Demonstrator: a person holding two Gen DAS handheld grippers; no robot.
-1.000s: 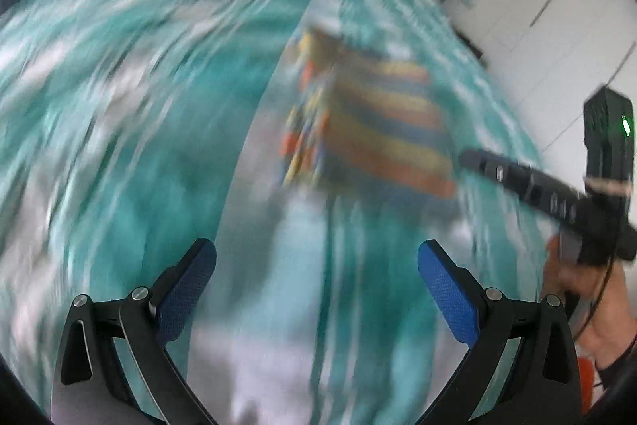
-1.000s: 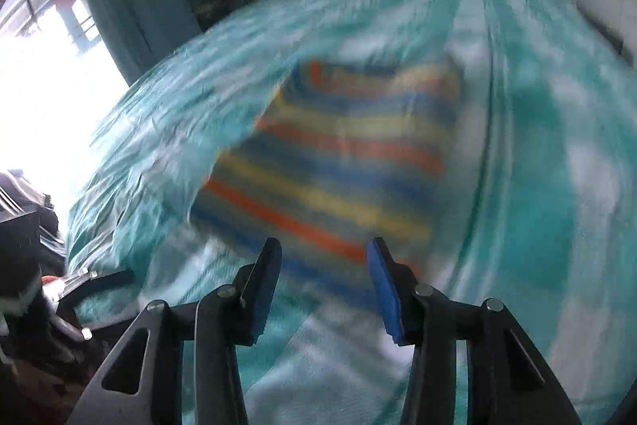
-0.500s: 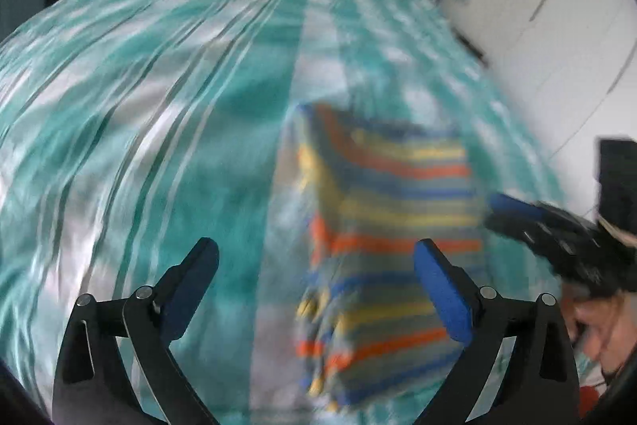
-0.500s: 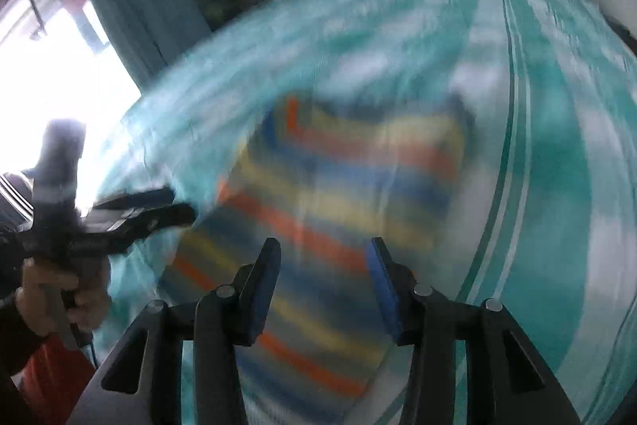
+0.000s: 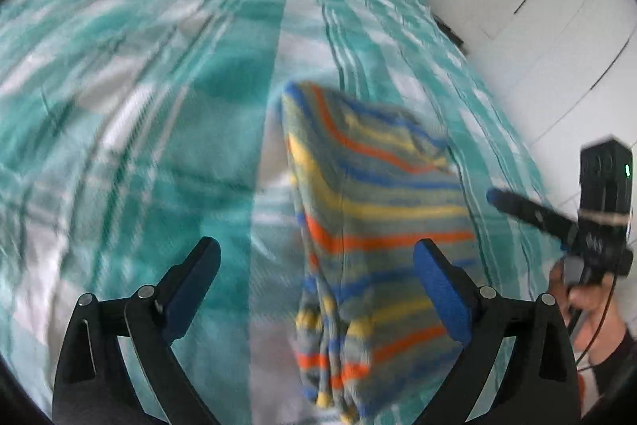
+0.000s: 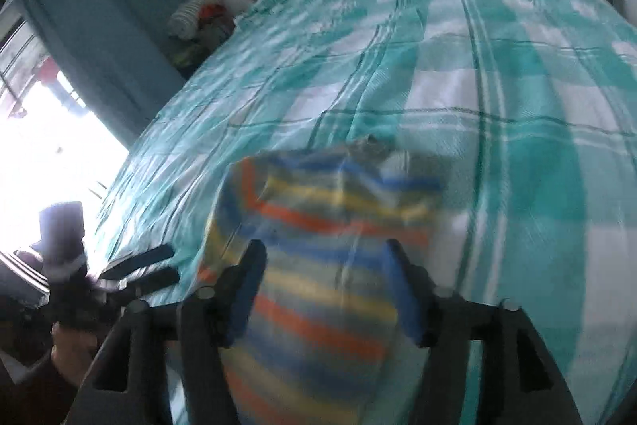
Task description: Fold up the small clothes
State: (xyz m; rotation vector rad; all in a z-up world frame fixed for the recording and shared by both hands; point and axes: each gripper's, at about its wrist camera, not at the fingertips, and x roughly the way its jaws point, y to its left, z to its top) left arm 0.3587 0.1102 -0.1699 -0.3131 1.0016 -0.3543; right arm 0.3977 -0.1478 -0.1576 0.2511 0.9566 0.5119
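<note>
Striped garment lies folded on the bed, long axis running 12 to 6, both tools above it.

The striped garment (image 5: 374, 226) rests on the checked bedspread (image 5: 159, 86). From the left gripper (image 5: 316, 289), fingers wide and empty, it sits at about 1 o'clock. The right gripper (image 6: 324, 289), part-open and empty, hangs directly over its near end and looks nearer.

A bed covered by a teal-and-white checked bedspread (image 6: 497, 66) fills the room. A white wall (image 5: 557, 26) runs along one side. On the other, a teal curtain (image 6: 111, 38) hangs beside a bright, overexposed window (image 6: 47, 146).
</note>
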